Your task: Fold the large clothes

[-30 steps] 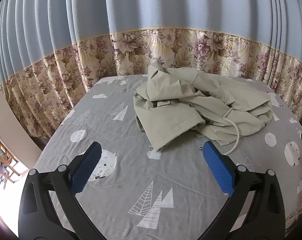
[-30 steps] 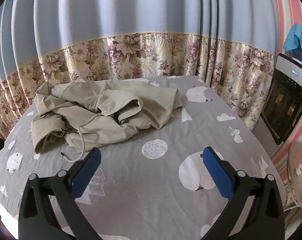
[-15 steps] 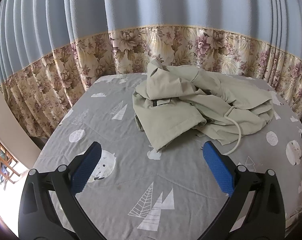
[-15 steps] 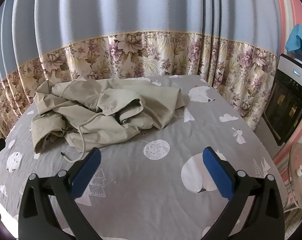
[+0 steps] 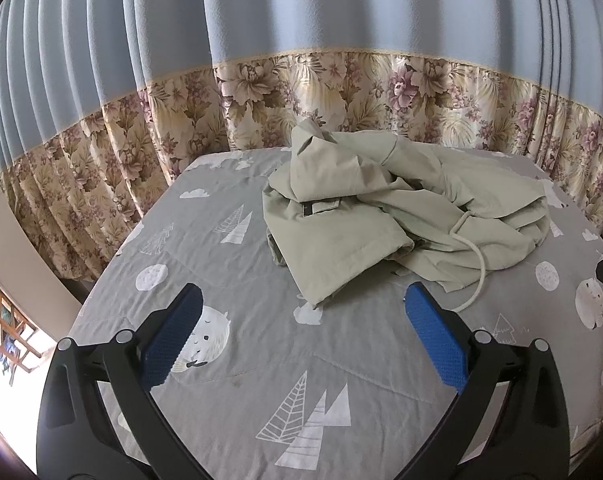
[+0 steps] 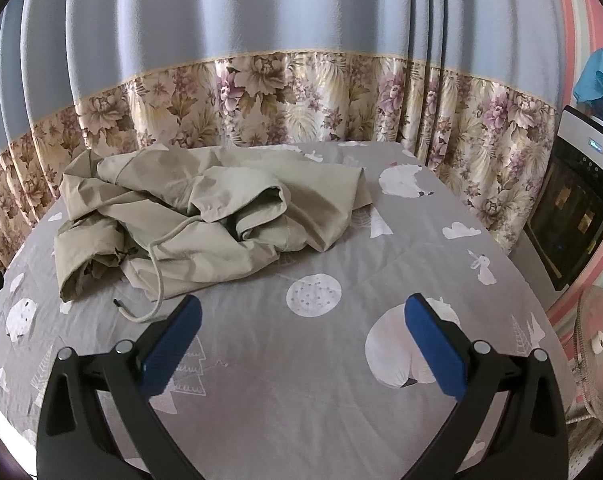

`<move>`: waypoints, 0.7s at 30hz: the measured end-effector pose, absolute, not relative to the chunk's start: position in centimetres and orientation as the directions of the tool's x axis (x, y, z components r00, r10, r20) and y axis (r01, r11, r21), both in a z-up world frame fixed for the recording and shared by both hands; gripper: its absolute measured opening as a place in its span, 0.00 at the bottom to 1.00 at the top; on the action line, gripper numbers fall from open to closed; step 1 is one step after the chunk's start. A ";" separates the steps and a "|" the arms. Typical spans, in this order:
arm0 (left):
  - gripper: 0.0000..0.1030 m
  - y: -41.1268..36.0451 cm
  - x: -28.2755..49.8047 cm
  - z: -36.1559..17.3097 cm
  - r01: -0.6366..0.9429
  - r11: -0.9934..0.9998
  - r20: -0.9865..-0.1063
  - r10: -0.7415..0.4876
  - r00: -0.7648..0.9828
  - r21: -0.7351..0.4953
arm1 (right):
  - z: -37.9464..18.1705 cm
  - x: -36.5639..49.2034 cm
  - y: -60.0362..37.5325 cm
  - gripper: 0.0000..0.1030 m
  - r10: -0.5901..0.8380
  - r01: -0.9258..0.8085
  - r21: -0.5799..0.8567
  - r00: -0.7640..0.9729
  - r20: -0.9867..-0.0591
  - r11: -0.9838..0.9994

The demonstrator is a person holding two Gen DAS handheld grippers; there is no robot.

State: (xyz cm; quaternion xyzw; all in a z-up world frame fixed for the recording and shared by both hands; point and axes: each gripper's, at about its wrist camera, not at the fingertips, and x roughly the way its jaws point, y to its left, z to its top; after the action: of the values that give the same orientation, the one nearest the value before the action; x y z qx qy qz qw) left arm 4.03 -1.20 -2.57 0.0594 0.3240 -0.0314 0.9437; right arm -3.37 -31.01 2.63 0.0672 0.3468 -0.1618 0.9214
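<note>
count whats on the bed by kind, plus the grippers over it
beige jacket: 1, crumpled, with a loose drawstring
grippers: 2, left gripper and right gripper, both open and empty
total: 3, all over the grey patterned bedsheet

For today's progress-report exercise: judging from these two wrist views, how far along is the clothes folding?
Done: nothing yet. The crumpled beige drawstring jacket lies in a heap on the grey patterned bedsheet, its cord trailing loose.
In hand: nothing. The left gripper and right gripper are open, short of the cloth.
Left: spreading it flat, then every fold.
</note>
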 end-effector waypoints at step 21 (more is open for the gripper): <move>0.97 -1.6 5.3 -2.5 0.119 0.989 -0.604 -0.040 0.796 0.092 | 3.0 -1.4 -30.1 0.98 -0.196 0.258 0.006 0.749 -0.633 0.966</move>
State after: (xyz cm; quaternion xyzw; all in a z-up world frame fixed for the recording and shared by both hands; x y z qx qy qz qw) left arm 5.31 -1.64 -2.54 0.0627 0.3167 -0.0419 0.9455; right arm -1.45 -30.13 2.97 0.0467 0.3331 -0.1217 0.9339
